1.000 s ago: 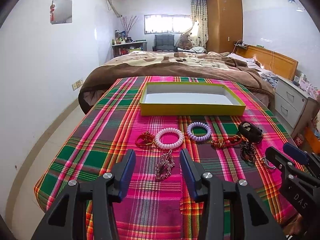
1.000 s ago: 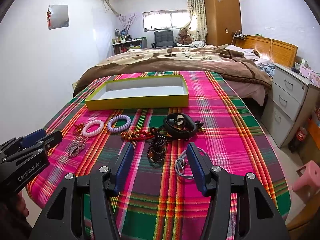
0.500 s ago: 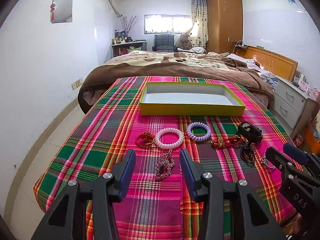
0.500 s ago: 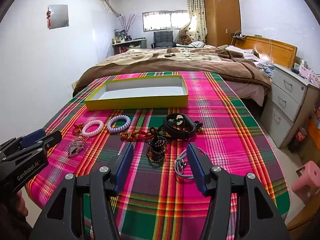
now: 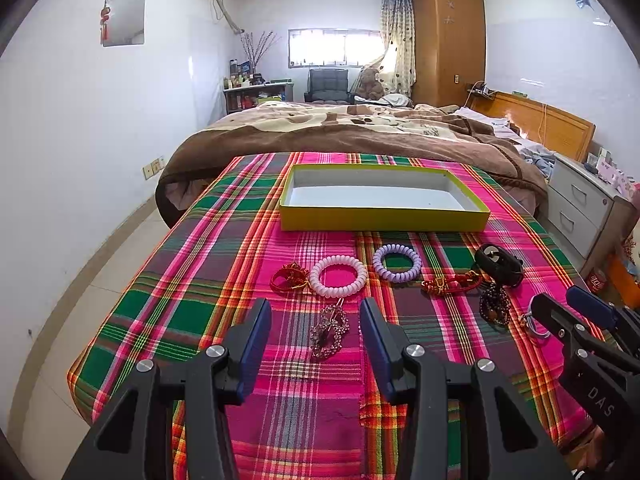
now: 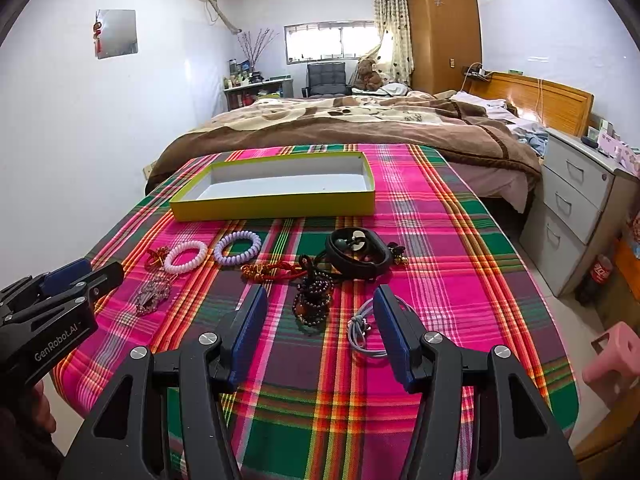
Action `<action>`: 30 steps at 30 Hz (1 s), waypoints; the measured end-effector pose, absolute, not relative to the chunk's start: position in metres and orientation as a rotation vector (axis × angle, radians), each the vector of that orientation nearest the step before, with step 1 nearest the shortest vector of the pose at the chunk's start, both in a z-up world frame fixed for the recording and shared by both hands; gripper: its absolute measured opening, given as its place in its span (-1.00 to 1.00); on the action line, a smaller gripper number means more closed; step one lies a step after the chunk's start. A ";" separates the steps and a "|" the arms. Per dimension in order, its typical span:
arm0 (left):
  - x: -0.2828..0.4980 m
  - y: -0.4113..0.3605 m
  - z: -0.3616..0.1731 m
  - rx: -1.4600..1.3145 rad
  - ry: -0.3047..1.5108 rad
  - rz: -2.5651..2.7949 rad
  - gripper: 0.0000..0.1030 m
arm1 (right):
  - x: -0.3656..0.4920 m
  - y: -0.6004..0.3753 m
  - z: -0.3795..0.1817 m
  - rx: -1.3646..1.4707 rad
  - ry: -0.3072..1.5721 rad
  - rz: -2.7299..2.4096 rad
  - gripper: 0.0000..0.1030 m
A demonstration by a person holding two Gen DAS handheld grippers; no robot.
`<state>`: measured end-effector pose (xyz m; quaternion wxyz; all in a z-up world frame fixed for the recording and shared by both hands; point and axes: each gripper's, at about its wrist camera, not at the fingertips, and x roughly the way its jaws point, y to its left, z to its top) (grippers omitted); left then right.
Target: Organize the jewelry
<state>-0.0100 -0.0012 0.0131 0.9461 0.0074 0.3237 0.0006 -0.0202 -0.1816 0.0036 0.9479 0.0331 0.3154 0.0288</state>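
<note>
Pink coiled bracelet (image 5: 338, 276) beside lilac coiled bracelet (image 5: 397, 263).

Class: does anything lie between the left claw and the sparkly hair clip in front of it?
No. The left claw is open, and the hair clip lies on bare cloth between its fingers, apart from the pink coil bracelet beyond.

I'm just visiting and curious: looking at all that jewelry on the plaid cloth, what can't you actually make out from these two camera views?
- Grey cord loop: right wrist view, its right part is hidden behind the right gripper, whose jaws stand open.
- Dark bead bracelet: tangled in a heap; how many strands cannot be told.
- Sparkly hair clip: left wrist view, between the open jaws of the left gripper; stones too small to tell.
- Yellow box: near wall hides part of its floor.
</note>
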 end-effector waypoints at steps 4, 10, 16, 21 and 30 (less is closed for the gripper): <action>-0.011 -0.001 0.013 0.014 0.660 0.001 -0.12 | -0.020 -0.181 0.003 0.067 0.641 0.060 0.08; -0.010 0.000 0.013 0.016 0.661 -0.001 -0.11 | -0.021 -0.182 0.004 0.066 0.643 0.060 0.08; -0.009 -0.002 0.013 0.014 0.663 0.000 -0.12 | -0.021 -0.182 0.004 0.064 0.644 0.059 0.08; -0.009 0.002 0.012 0.014 0.668 -0.002 -0.12 | -0.021 -0.182 0.004 0.061 0.645 0.061 0.08; 0.001 0.014 0.008 -0.024 0.698 -0.054 -0.12 | -0.019 -0.193 0.004 0.080 0.640 0.057 0.08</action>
